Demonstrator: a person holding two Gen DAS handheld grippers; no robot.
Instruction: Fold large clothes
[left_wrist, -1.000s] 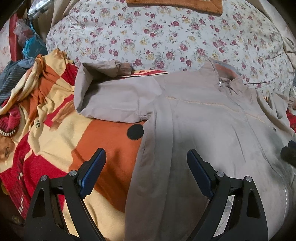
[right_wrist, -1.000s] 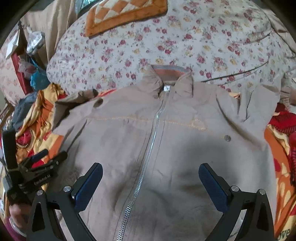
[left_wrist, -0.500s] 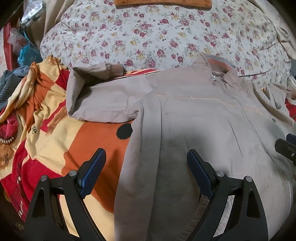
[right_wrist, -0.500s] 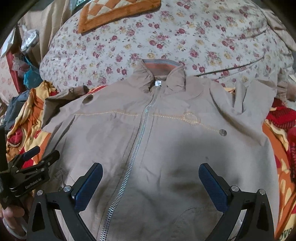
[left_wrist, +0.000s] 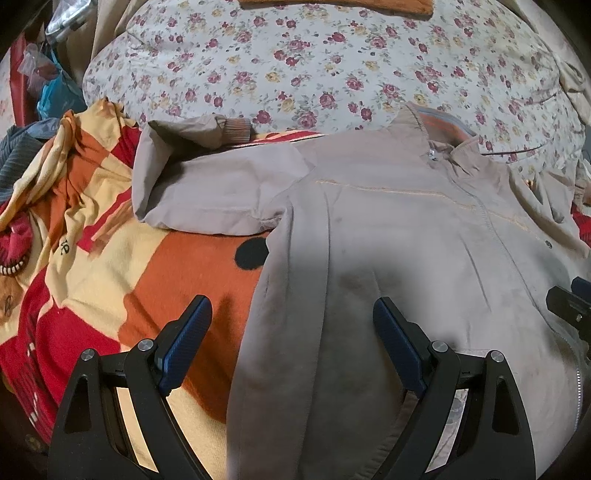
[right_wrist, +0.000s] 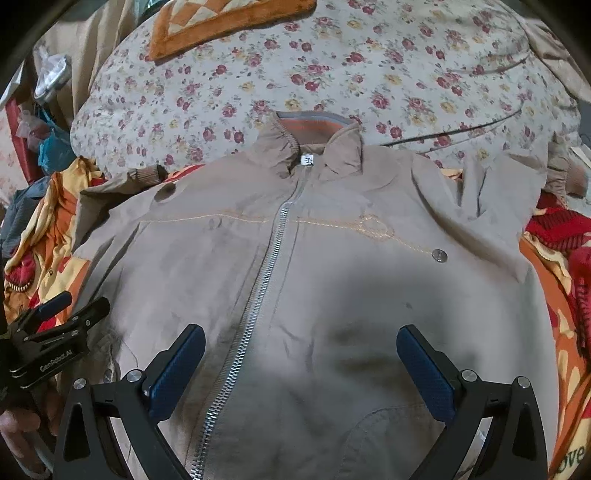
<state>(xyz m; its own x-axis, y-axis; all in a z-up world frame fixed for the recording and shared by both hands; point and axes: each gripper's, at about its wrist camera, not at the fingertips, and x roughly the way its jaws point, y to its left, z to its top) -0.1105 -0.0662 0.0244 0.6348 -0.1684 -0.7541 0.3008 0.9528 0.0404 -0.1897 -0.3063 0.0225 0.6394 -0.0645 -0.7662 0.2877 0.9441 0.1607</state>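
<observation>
Two grippers w/ jaws wide apart, nothing between them: left gripper (left_wrist: 291, 325) hangs over the jacket's side edge, right gripper (right_wrist: 301, 350) over the lower front, just beside the zipper (right_wrist: 258, 295). Tan jacket (right_wrist: 332, 258) lies front-up, zipped, spread flat on an orange/red/yellow blanket (left_wrist: 129, 266), collar (right_wrist: 314, 136) touching a floral quilt (right_wrist: 295, 66). One sleeve (left_wrist: 207, 192) is bent back on itself, ribbed cuff (left_wrist: 236, 129) twd the quilt; other sleeve (right_wrist: 509, 184) lies out to the far side. Snap button (right_wrist: 439, 255) on chest.
</observation>
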